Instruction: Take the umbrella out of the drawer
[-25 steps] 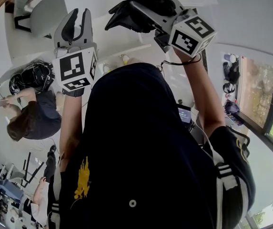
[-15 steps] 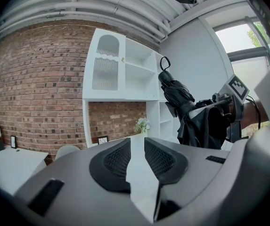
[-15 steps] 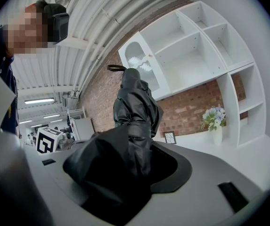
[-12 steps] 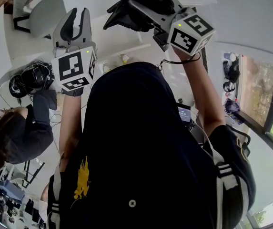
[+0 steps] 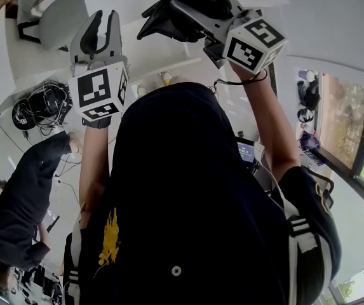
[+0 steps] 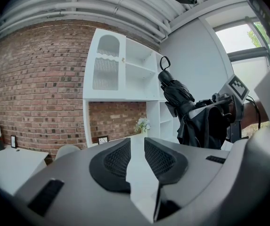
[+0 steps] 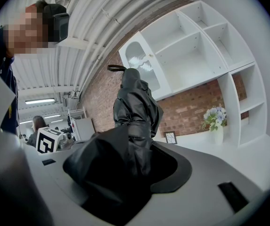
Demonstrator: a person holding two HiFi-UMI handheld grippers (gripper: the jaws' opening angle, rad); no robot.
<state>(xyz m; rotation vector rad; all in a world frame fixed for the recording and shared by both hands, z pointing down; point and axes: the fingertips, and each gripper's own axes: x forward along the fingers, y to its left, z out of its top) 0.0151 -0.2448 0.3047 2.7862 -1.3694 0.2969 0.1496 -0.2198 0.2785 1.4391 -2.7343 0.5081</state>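
Note:
My right gripper (image 7: 130, 160) is shut on a black folded umbrella (image 7: 135, 105), held up in the air with its wrist loop at the far end. In the head view the umbrella (image 5: 191, 2) sticks out of the right gripper (image 5: 172, 19) near the top edge. The left gripper view shows the umbrella (image 6: 176, 95) at the right, in front of the white shelves. My left gripper (image 6: 137, 144) is raised beside it, apart from the umbrella. Its jaws stand a narrow gap apart with nothing between them. In the head view the left gripper (image 5: 100, 27) is left of the right one. No drawer is visible.
A white shelf unit (image 6: 125, 67) stands against a brick wall (image 6: 40, 88). A vase of flowers (image 7: 216, 121) sits on its counter. Another person in dark clothes (image 5: 16, 202) is at the head view's lower left, near a bundle of cables (image 5: 42, 103).
Both grippers and the umbrella have stayed still. The other person at the head view's left has moved down and away toward the lower left corner.

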